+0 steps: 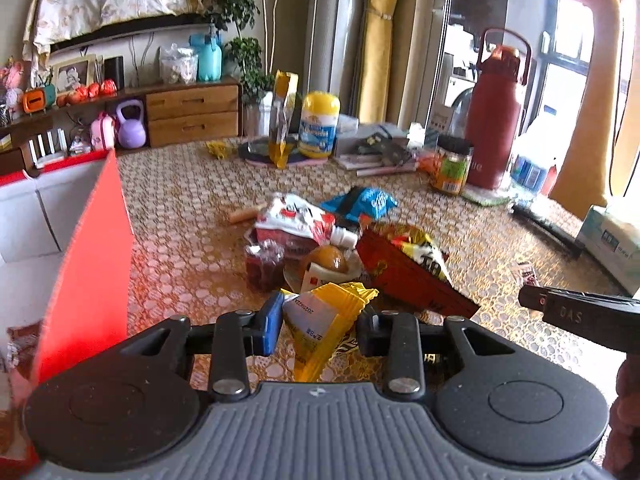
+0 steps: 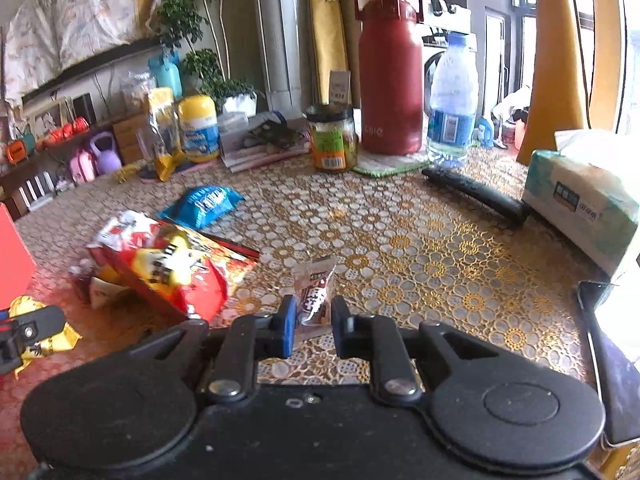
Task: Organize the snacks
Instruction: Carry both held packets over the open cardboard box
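Note:
My left gripper point(image 1: 318, 326) is shut on a yellow snack packet point(image 1: 320, 320), held just above the patterned table; the same yellow packet point(image 2: 48, 342) shows at the far left of the right wrist view. Beyond it lies a pile of snacks: a red box with a yellow bag point(image 1: 408, 268), a red-and-white packet point(image 1: 296, 216) and a blue packet point(image 1: 360, 202). A red carton flap point(image 1: 92, 260) stands close on the left. My right gripper point(image 2: 314, 320) is open, its fingers on either side of the near end of a small brown packet point(image 2: 316, 286) lying flat on the table.
At the back stand a red flask point(image 2: 390, 80), a water bottle point(image 2: 452, 100), a jar point(image 2: 332, 140) and a yellow-lidded tub point(image 2: 198, 128). On the right are a tissue box point(image 2: 580, 196), a black rod point(image 2: 476, 192) and a phone point(image 2: 612, 360).

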`<state>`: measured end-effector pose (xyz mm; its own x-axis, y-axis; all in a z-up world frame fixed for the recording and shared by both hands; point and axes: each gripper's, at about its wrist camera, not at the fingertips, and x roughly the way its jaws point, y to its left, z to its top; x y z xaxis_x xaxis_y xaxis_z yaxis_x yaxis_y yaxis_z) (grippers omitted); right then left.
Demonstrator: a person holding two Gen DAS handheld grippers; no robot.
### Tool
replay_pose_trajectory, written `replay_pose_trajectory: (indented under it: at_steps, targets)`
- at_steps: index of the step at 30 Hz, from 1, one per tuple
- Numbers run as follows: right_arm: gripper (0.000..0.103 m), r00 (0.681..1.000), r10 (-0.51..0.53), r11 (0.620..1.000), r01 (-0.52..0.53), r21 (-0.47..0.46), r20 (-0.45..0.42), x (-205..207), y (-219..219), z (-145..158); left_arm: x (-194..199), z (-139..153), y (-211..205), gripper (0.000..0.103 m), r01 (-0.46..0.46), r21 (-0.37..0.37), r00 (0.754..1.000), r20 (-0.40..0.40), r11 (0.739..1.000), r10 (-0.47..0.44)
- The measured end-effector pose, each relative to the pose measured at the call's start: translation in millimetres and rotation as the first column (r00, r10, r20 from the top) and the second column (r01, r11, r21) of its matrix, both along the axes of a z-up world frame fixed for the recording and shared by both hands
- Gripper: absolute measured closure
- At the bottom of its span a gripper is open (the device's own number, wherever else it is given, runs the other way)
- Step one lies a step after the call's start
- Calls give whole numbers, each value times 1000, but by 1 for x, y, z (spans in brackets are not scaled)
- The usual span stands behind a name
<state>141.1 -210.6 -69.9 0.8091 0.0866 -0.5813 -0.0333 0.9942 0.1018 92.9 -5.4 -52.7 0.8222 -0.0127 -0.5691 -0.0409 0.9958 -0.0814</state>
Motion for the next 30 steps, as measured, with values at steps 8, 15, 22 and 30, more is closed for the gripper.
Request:
replay_pose_trajectory:
  at_steps: [8, 15, 22, 30]
  targets:
    - [86, 997, 48, 998, -51, 35, 60, -27, 14, 32, -25, 31, 9, 67, -4, -6, 998, 64, 1000, 5]
    - [86, 982, 137, 988, -145, 51, 131, -46, 40, 64, -52, 65, 27, 67, -30, -15, 989, 143, 999, 32]
    - [86, 953, 253, 963, -264, 46, 167, -59, 79, 83, -72, 84, 63, 67, -102, -19, 979, 176, 995, 104]
    - [86, 898, 400, 911, -411, 27, 184, -68, 134, 97, -87, 94, 116, 67, -216, -17, 962, 169, 976, 215]
